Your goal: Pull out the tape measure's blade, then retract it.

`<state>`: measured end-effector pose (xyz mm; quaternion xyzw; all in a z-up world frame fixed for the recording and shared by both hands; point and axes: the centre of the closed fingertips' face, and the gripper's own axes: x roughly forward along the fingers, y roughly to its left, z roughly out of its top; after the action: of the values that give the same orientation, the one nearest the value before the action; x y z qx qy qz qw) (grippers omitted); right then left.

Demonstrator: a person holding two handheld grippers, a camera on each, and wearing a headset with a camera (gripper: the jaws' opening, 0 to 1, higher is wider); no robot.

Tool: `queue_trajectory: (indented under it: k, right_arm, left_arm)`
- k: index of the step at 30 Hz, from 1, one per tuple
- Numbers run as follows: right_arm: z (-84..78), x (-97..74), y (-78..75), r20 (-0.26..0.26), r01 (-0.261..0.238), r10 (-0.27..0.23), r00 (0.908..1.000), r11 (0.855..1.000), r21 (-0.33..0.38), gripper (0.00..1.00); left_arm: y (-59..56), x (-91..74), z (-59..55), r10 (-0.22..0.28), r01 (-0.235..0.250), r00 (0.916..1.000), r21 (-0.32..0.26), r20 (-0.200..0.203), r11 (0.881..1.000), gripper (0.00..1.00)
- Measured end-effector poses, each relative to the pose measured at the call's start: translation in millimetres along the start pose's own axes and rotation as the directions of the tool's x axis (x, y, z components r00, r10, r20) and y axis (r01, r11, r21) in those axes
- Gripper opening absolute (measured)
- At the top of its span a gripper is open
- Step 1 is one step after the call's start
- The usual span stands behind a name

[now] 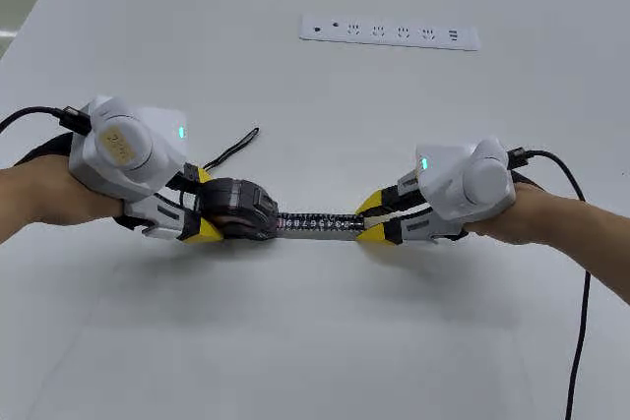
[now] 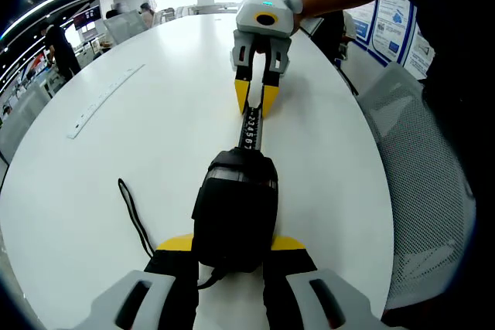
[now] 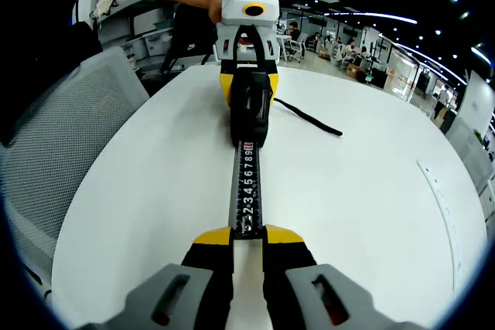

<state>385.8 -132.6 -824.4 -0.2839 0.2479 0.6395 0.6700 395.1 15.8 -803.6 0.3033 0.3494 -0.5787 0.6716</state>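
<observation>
Tape measure [image 1: 239,209] [image 2: 236,210] [image 3: 251,110]: black, down on the table, caught between the two grippers, blade partly out.

White table [image 1: 295,341] [image 2: 155,137] [image 3: 348,191]: large, glossy, curved edge in both gripper views. Grey mesh chair [image 2: 433,191] [image 3: 62,129]: just beside the table edge. White power strip [image 1: 389,31] [image 2: 104,102]: flat on the far side in the head view, well apart from the work.

Left gripper [image 1: 207,206] [image 2: 232,243] [image 3: 249,86]: white body, yellow-tipped jaws, at left in the head view. Jaws pressed against both sides of the tape measure, clamping its rear end. Right gripper [image 1: 369,219] [image 2: 255,106] [image 3: 249,237]: same build, at right in the head view, facing the left one head-on. Jaws drawn close together, pinching the blade's free end between the yellow tips.

Blade [image 1: 317,224] [image 2: 251,130] [image 3: 247,191]: dark with white numerals, stretched straight from the tape measure's mouth to the right gripper. Low over the table; cannot tell whether touching it. Numerals 2 to 9 readable in the right gripper view.

Black strap [image 1: 231,150] [image 2: 131,214] [image 3: 309,120]: thin, trailing loose from the tape measure across the table. Black cable [image 1: 581,322]: running from the right gripper's back end toward the near edge.
</observation>
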Motion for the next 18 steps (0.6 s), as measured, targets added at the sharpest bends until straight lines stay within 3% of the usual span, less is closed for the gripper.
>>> queue_trajectory:
  k: [18]
  right_arm:
    - [-14.3, -15.7, 3.6, -0.017, 0.01, -0.01, 0.9998, 1.0, 0.012, 0.11]
  left_arm:
    - [-1.2, 0.5, 0.6, -0.002, 0.002, 1.0, -0.001, 0.001, 1.0, 0.29]
